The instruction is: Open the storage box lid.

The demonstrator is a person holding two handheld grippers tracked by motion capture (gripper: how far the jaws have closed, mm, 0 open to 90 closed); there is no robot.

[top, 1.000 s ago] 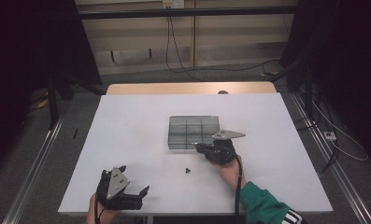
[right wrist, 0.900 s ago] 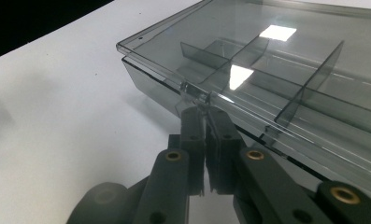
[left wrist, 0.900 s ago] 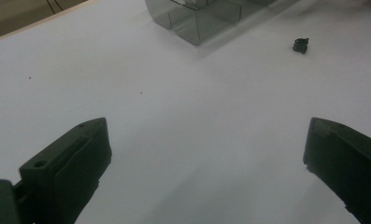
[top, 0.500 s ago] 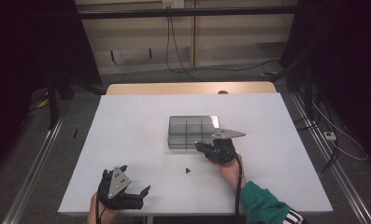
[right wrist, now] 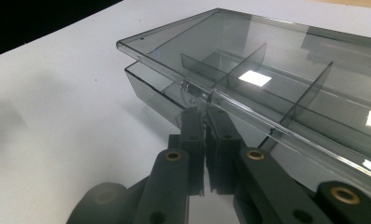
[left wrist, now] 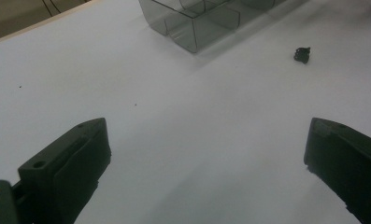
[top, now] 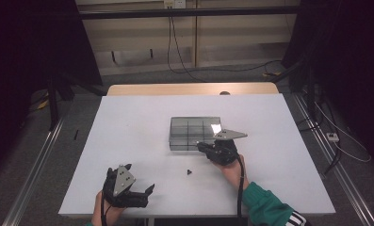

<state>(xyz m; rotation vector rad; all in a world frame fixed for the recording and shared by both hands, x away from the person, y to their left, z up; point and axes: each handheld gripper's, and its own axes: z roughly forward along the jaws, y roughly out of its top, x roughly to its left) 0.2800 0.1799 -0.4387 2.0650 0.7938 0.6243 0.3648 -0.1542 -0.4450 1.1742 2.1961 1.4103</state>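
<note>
Pretty much nothing has moved since the earlier frames: both hands sit where they were, and the little black part [top: 188,172] is in the same spot on the table [top: 128,127].

The right gripper [top: 204,147] has its jaws squeezed together on the front tab of the clear box's lid [right wrist: 192,88]. The lid is propped up a bit above the box [top: 194,133], so I'd say it's partway through opening or closing, can't tell which from here. The compartments look empty as far as I can see.

The left gripper [top: 144,195] is resting at the near edge of the table, jaws spread wide with nothing between them.

The black part lies loose on the table, near the box's front and between the two grippers. My guess is it goes into the box, and that's not done yet.
</note>
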